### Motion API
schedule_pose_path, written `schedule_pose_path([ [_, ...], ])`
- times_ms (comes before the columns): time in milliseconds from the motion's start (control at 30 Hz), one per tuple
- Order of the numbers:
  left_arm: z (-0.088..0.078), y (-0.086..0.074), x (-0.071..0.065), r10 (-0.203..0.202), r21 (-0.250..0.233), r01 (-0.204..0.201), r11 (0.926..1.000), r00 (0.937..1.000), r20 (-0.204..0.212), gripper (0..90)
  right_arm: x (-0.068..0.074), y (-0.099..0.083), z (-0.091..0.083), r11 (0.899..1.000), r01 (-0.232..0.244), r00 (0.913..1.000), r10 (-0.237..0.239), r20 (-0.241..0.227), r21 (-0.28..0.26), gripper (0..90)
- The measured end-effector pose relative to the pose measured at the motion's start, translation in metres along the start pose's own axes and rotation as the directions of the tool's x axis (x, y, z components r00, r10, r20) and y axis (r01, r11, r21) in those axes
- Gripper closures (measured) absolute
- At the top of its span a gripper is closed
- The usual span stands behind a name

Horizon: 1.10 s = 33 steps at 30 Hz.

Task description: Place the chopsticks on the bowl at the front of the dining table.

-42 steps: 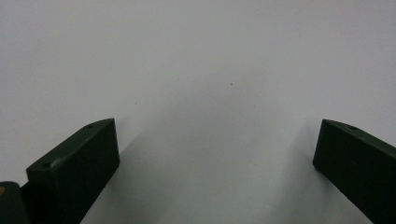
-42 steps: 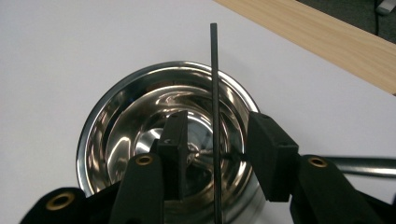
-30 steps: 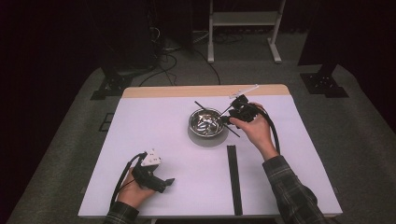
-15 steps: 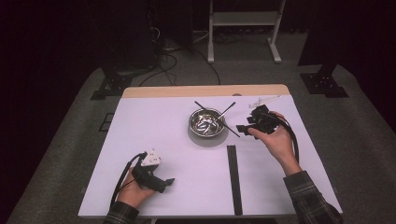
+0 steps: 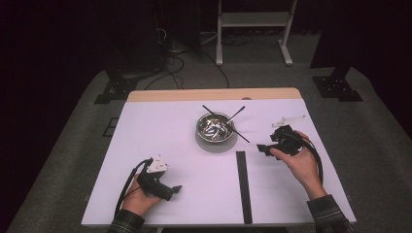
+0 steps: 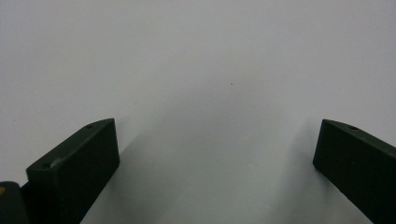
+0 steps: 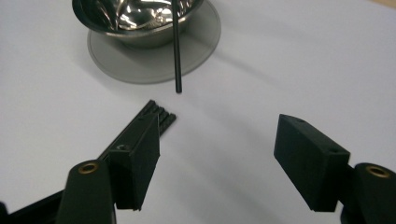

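A shiny metal bowl (image 5: 215, 127) stands on a grey disc (image 7: 140, 65) at the table's middle back. Two thin black sticks (image 5: 241, 135) lie crossed over its rim. One stick's end (image 7: 176, 56) points toward my right gripper. A bundle of black sticks (image 5: 243, 187) lies lengthwise in front of the bowl, and its far end (image 7: 161, 116) sits by my right gripper's left jaw. My right gripper (image 5: 265, 148) (image 7: 217, 154) hangs right of the bowl, open; its jaws have just been opening with nothing between them. My left gripper (image 5: 174, 190) (image 6: 215, 154) rests open over bare tabletop at the front left.
The white tabletop (image 5: 160, 131) has a wooden strip (image 5: 214, 94) along its back edge. Behind the table are a white stand (image 5: 252, 29), black floor brackets (image 5: 337, 87) and cables on dark carpet.
My right hand has drawn back from the bowl to the right and toward the front. A second black stick now rests across the bowl. The left hand has stayed put.
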<state>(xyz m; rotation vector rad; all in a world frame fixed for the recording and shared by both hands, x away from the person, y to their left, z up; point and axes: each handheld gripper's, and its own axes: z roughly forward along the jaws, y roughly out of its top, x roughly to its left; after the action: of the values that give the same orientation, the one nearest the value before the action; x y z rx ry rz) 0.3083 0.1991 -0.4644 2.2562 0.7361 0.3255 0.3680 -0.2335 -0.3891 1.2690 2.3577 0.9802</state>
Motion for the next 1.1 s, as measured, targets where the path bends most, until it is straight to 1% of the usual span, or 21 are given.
schedule_pose_path([
  [33, 0.000, 0.000, 0.000, 0.000, 0.001, 0.000, 1.0000, 1.0000, 0.000, 0.0, 0.000, 0.000, 0.000, 1.000, 0.000, 1.0000, 0.000, 0.000, 0.000, 29.4],
  [100, 0.000, 0.000, 0.000, 0.000, 0.000, 0.000, 1.0000, 1.0000, 0.000, 0.0, -0.002, -0.009, 0.001, 1.000, -0.016, 0.9999, 0.016, 0.005, 0.008, 29.4],
  [167, 0.000, 0.000, 0.000, -0.001, -0.001, 0.001, 1.0000, 1.0000, -0.001, 0.0, -0.003, -0.011, 0.001, 1.000, -0.015, 0.9998, 0.015, 0.010, 0.006, 29.4],
  [267, 0.000, 0.000, 0.000, 0.001, 0.000, -0.001, 1.0000, 1.0000, -0.001, 0.0, -0.006, -0.019, 0.002, 1.000, -0.031, 0.9994, 0.031, 0.014, 0.002, 29.4],
  [467, 0.000, 0.000, 0.000, 0.002, 0.000, -0.002, 1.0000, 1.0000, -0.001, 0.0, -0.005, -0.023, 0.010, 0.999, -0.032, 0.9995, 0.032, 0.008, 0.015, 29.4],
  [567, 0.000, 0.000, 0.000, 0.001, 0.000, -0.001, 1.0000, 1.0000, 0.000, 0.0, 0.001, -0.024, 0.020, 0.999, -0.022, 0.9998, 0.022, 0.000, 0.038, 29.4],
  [667, 0.000, 0.000, 0.000, 0.001, 0.000, -0.001, 1.0000, 1.0000, -0.001, 0.0, 0.005, -0.023, 0.025, 0.999, -0.017, 0.9998, 0.017, -0.009, 0.047, 29.5],
  [700, 0.000, 0.000, 0.000, 0.001, 0.000, -0.001, 1.0000, 1.0000, -0.001, 0.0, 0.009, -0.022, 0.030, 0.998, -0.001, 0.9999, 0.002, -0.014, 0.059, 29.5],
  [767, 0.000, 0.000, 0.000, 0.001, 0.000, -0.001, 1.0000, 1.0000, 0.000, 0.0, 0.010, -0.022, 0.032, 0.998, 0.005, 0.9999, -0.004, -0.016, 0.063, 29.5],
  [800, 0.000, 0.000, 0.000, 0.001, 0.000, -0.001, 1.0000, 1.0000, -0.001, 0.0, 0.014, -0.022, 0.035, 0.997, 0.008, 0.9998, -0.007, -0.020, 0.070, 29.5],
  [1100, 0.000, 0.000, 0.000, 0.001, 0.000, -0.001, 1.0000, 1.0000, 0.000, 0.0, 0.023, -0.018, 0.046, 0.998, 0.016, 0.9993, -0.014, -0.035, 0.068, 29.5],
])
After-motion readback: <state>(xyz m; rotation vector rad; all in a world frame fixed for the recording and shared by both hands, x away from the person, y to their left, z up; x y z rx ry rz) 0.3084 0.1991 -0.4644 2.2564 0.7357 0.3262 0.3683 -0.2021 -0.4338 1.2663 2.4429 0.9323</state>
